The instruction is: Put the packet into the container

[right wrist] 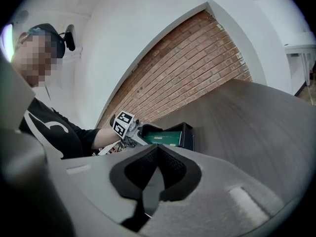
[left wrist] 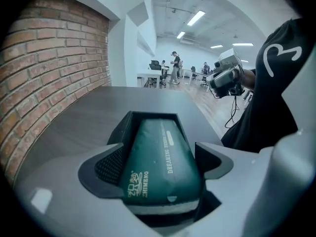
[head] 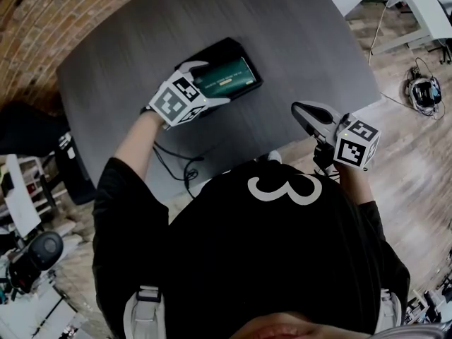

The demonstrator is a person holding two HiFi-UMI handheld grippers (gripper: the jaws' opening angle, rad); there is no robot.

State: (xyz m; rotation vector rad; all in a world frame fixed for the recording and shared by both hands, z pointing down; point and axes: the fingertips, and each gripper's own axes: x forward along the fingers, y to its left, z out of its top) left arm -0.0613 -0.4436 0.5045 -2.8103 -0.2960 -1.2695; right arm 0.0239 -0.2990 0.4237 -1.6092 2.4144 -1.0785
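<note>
Dark green packet [left wrist: 160, 162], gold lettering, label side up. Its near end sits between the left fingers [left wrist: 106, 166], touching both. Its far end lies inside the black, open-topped rectangular container [left wrist: 148, 115] just beyond the fingers.

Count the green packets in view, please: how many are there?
1. The green packet lies in the black container on the table, its near end held in the jaws of the left gripper. Another underneath could be hidden.
</note>
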